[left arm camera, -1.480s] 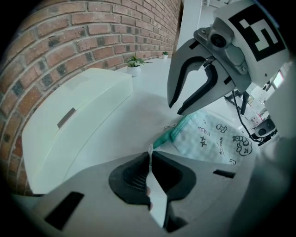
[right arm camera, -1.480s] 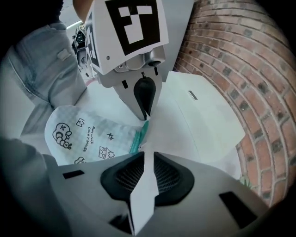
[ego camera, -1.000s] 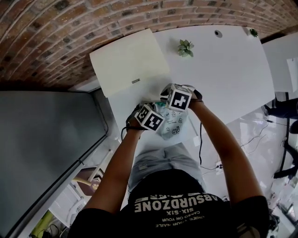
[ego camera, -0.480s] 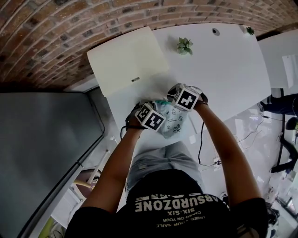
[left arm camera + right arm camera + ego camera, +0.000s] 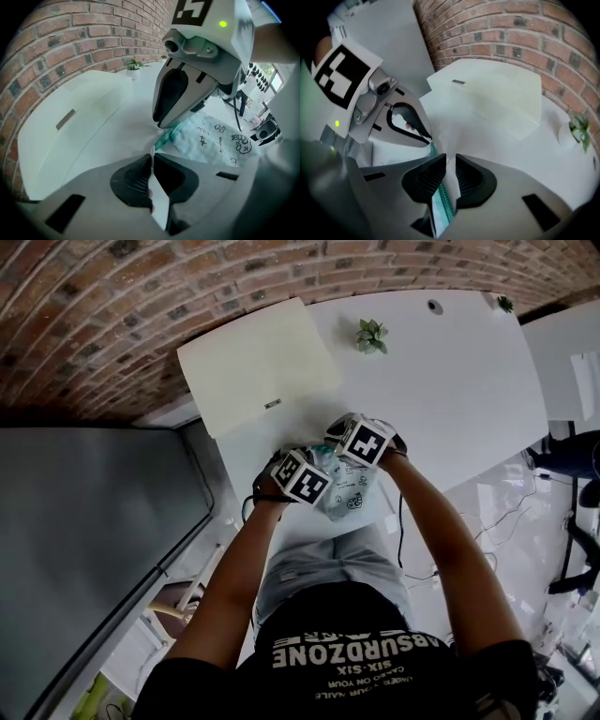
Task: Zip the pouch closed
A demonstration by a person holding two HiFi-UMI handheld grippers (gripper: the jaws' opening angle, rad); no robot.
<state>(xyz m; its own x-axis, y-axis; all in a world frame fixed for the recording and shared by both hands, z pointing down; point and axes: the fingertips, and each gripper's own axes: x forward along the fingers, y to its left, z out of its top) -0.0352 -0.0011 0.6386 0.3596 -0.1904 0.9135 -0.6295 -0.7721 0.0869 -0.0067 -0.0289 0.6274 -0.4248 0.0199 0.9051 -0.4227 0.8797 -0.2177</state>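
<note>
"So, where did the pouch lie?"

"On the white table, right under both grippers. My left gripper was clamped on the pouch's white end corner."

"And the other?"

"My right gripper sat just beside the left. Its jaws were opening with the teal zip between them, the pads apparently clear of it."

"Which way did the zip run?"

"From the left's pinch, through the right's gap and on past it. I judged any pull belonged to the right, directed away from the left. I couldn't make out the slider."
</note>
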